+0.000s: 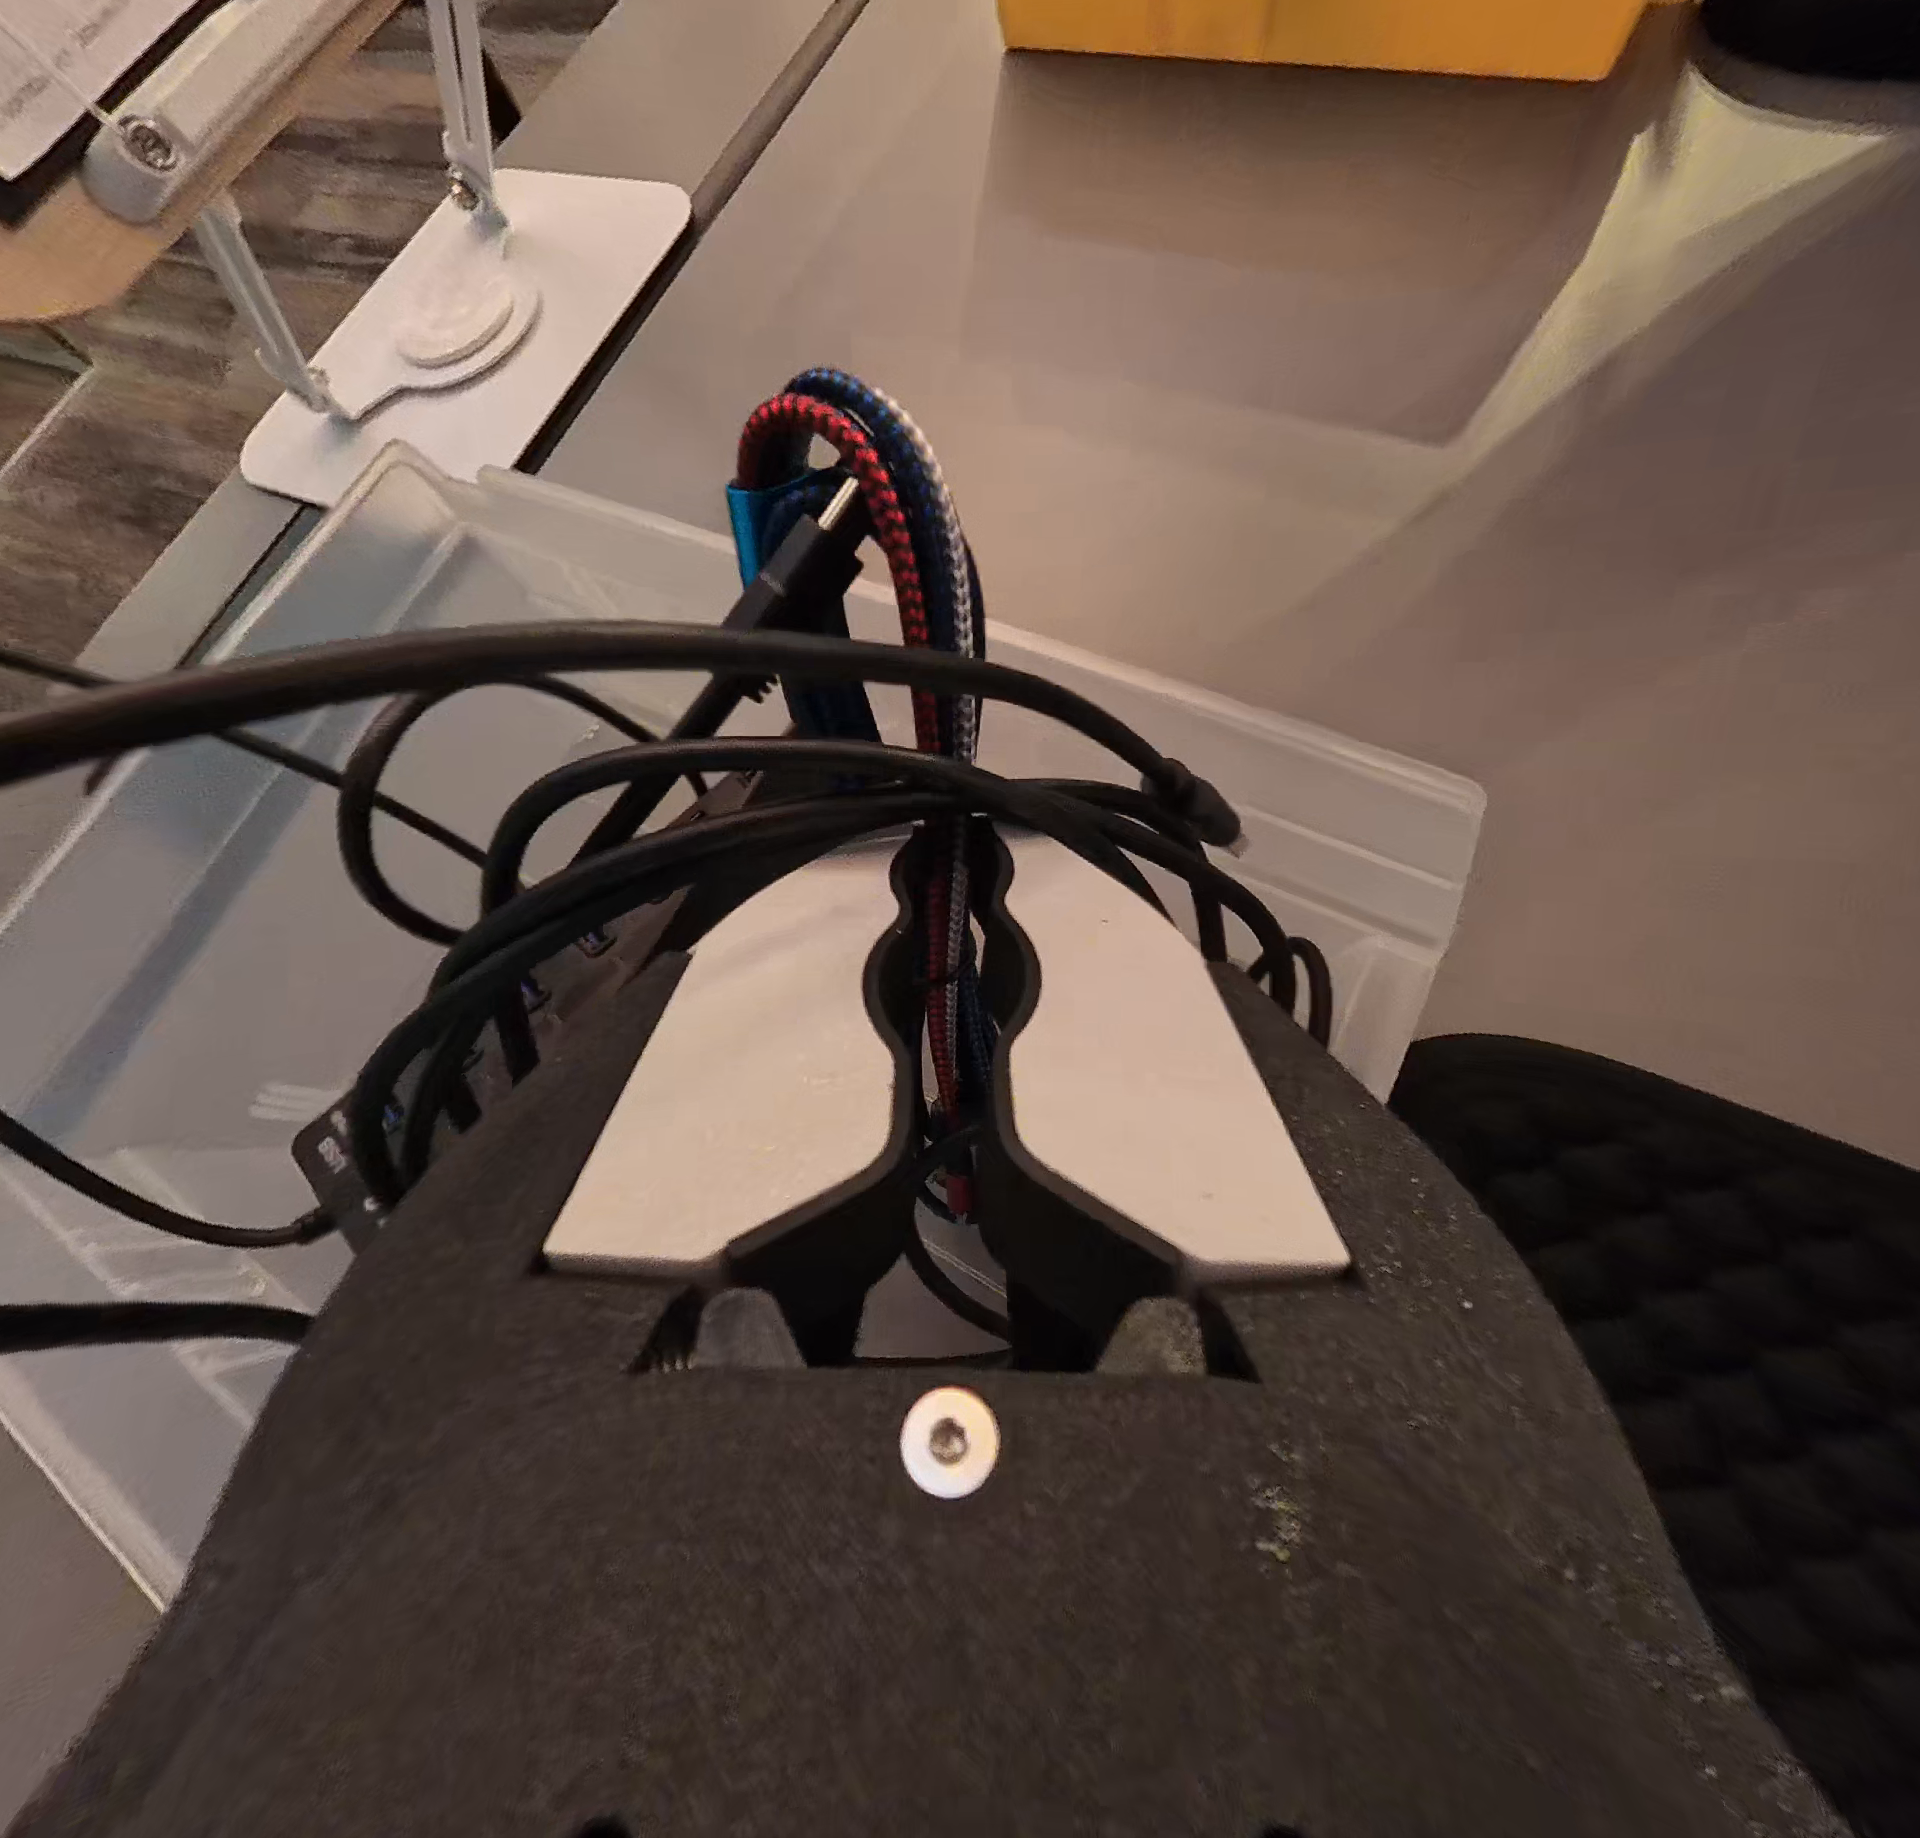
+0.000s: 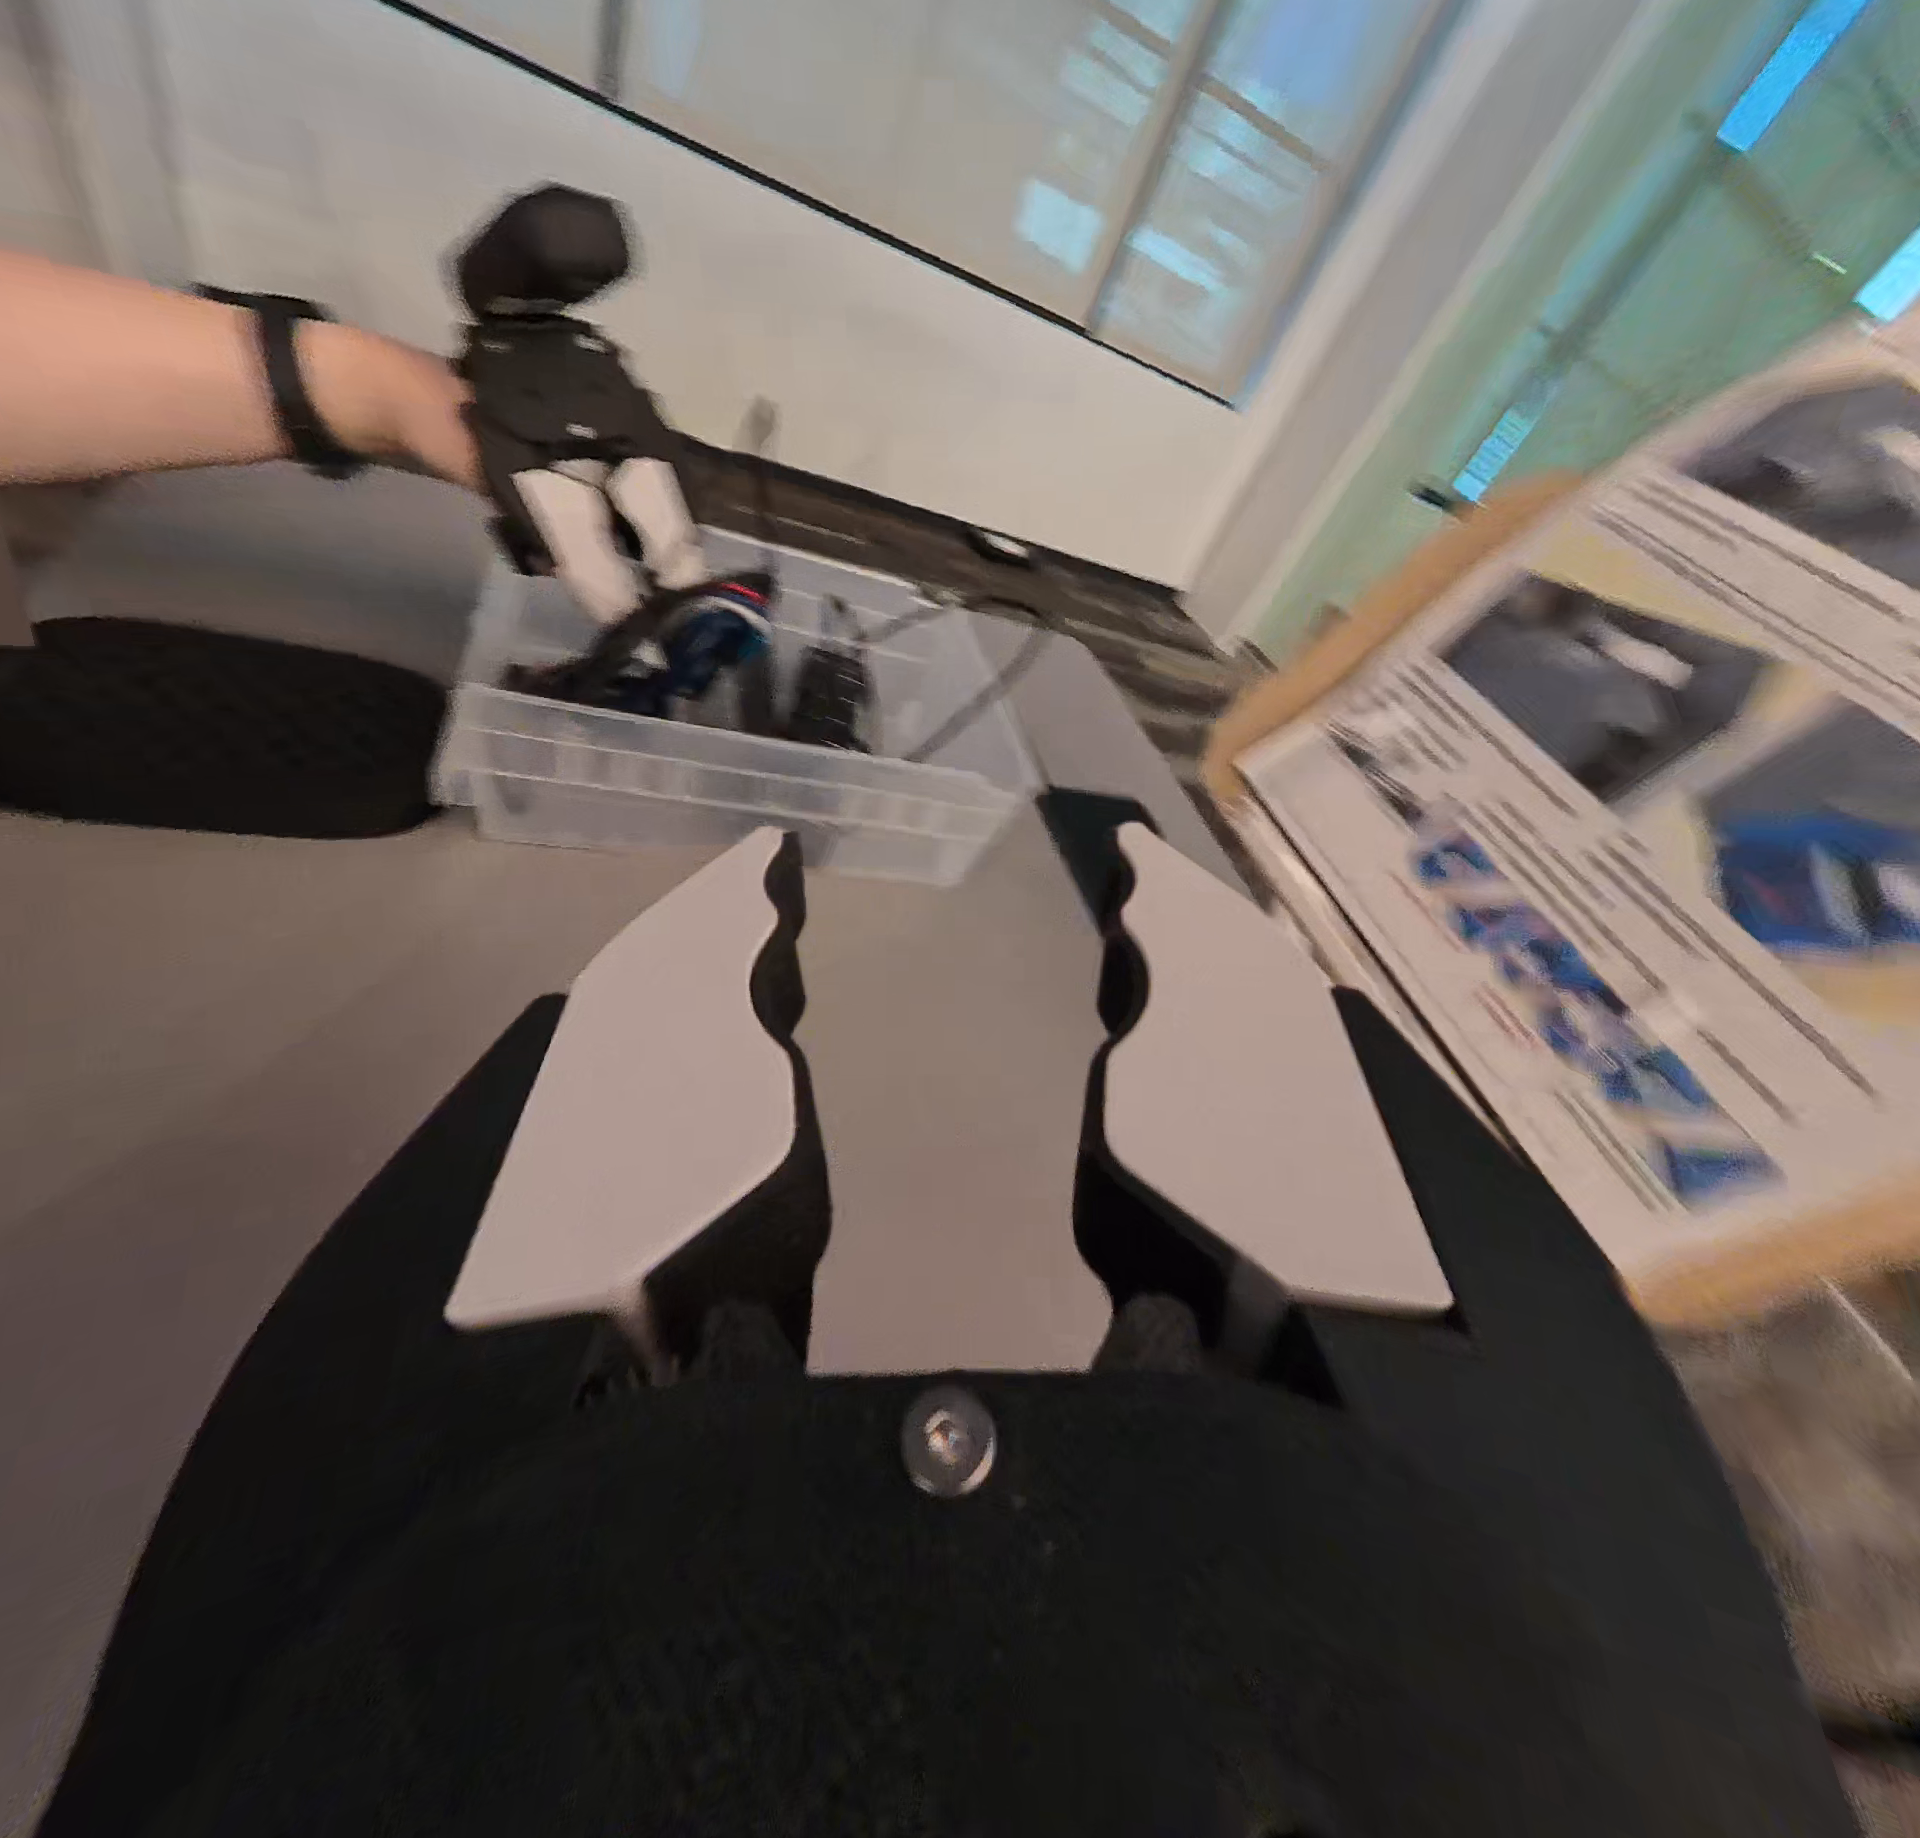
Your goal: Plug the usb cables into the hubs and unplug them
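- Fingers of the left gripper (image 1: 951, 853) pinch a braided cable bundle (image 1: 935, 583) (red, blue, white) above the clear bin (image 1: 1351, 832)
- Black cables (image 1: 582, 780) loop around them
- Right gripper (image 2: 951, 858) is spread wide, empty, over the grey table (image 2: 260, 957)

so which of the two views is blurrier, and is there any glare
The right wrist view is blurrier: motion smear on the poster board, the clear bin and the distant left gripper. The left wrist view is mostly sharp on the braided cable bundle, with soft reflections, no harsh glare, on the grey table.
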Tool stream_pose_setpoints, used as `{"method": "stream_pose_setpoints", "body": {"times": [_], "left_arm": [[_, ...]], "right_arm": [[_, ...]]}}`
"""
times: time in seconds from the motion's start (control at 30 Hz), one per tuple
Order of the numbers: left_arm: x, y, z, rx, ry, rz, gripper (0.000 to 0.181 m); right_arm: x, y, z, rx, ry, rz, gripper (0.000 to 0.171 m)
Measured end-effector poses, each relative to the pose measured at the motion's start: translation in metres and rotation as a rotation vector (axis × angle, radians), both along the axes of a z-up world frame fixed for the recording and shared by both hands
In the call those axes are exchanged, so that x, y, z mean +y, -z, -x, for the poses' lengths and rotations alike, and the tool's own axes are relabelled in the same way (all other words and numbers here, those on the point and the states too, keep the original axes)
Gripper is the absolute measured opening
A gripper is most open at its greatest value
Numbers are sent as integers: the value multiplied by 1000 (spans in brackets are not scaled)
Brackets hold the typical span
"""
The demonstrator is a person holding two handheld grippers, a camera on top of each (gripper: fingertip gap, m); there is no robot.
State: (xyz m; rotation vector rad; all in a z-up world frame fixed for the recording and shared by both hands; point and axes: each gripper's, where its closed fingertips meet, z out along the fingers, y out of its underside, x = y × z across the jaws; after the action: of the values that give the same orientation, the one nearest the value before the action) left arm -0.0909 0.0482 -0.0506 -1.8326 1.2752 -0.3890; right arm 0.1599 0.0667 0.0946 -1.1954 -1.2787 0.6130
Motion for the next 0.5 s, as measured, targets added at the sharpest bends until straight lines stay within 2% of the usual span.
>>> {"method": "stream_pose_setpoints", "body": {"times": [0.07,0.13,0.3,0.5], "left_arm": [[-6,-2,-4,1,55,-33,6],[-11,-5,-7,-3,112,-66,6],[-14,-3,-10,-9,169,-43,6],[-14,-2,-13,2,217,-39,6]], "right_arm": [[-29,8,34,-1,-175,-29,56],[-44,24,65,-45,-265,-78,56],[-37,66,135,-226,-313,-226,50],[-18,84,193,-305,-342,-282,47]]}}
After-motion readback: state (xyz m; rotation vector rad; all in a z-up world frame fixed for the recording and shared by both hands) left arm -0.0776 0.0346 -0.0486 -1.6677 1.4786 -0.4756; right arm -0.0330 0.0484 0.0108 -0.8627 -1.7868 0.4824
